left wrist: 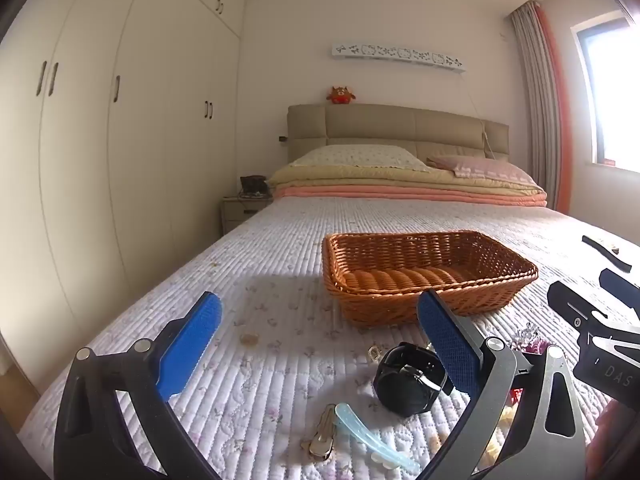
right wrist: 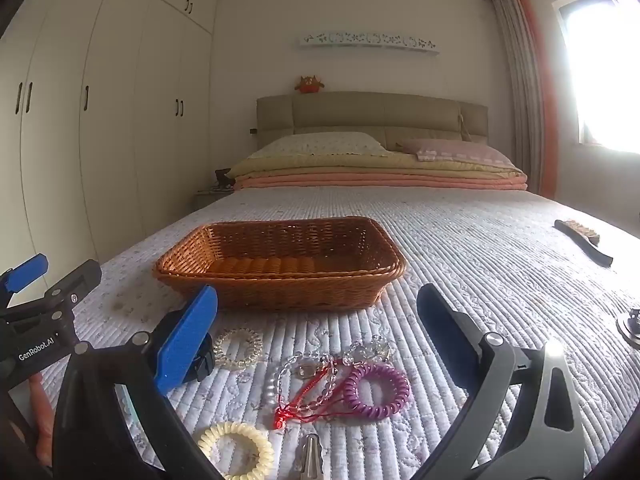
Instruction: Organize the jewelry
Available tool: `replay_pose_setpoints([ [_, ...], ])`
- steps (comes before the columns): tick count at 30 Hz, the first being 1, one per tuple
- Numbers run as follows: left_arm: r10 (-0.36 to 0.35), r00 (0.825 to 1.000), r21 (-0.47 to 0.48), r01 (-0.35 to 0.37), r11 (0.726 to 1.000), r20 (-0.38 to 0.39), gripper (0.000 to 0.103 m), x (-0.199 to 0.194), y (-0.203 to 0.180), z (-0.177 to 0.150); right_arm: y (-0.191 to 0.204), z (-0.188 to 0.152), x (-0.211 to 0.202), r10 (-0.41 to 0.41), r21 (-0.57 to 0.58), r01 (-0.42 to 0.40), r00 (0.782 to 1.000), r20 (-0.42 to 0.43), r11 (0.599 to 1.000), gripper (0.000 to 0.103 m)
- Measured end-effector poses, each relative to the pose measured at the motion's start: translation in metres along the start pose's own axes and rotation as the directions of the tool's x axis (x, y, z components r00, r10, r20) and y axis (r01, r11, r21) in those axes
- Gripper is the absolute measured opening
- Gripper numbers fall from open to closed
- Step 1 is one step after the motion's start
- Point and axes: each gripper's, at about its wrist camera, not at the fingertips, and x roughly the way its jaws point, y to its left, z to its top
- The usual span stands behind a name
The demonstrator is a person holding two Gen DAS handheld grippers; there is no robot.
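An empty brown wicker basket [left wrist: 430,276] [right wrist: 280,264] sits on the quilted bed. In the left wrist view, my open, empty left gripper [left wrist: 320,336] hovers above a black watch [left wrist: 410,378], a light-blue hair clip [left wrist: 372,436], a metal clip [left wrist: 322,436] and a small ring [left wrist: 249,338]. In the right wrist view, my open, empty right gripper [right wrist: 316,328] hovers over a purple coil hair tie [right wrist: 378,390], a clear bead bracelet with red cord [right wrist: 308,392], a clear coil tie [right wrist: 239,347], a cream coil tie [right wrist: 236,450] and a metal clip [right wrist: 310,458].
A dark brush [right wrist: 584,240] lies on the bed at the right. Folded blankets and pillows [left wrist: 400,184] lie at the headboard. Wardrobes [left wrist: 120,140] line the left wall. A nightstand [left wrist: 244,208] stands beside the bed. A small metal item [right wrist: 632,326] lies at the far right.
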Motion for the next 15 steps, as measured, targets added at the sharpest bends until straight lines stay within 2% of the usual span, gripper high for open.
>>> replay_pose_setpoints([
  [15,0.000,1.000,0.002,0.000,1.000,-0.001,0.095,-0.0019,-0.0025,0.0053,-0.0012,0.0008,-0.0009,-0.002,0.000,0.002,1.000,0.001,1.000,0.096],
])
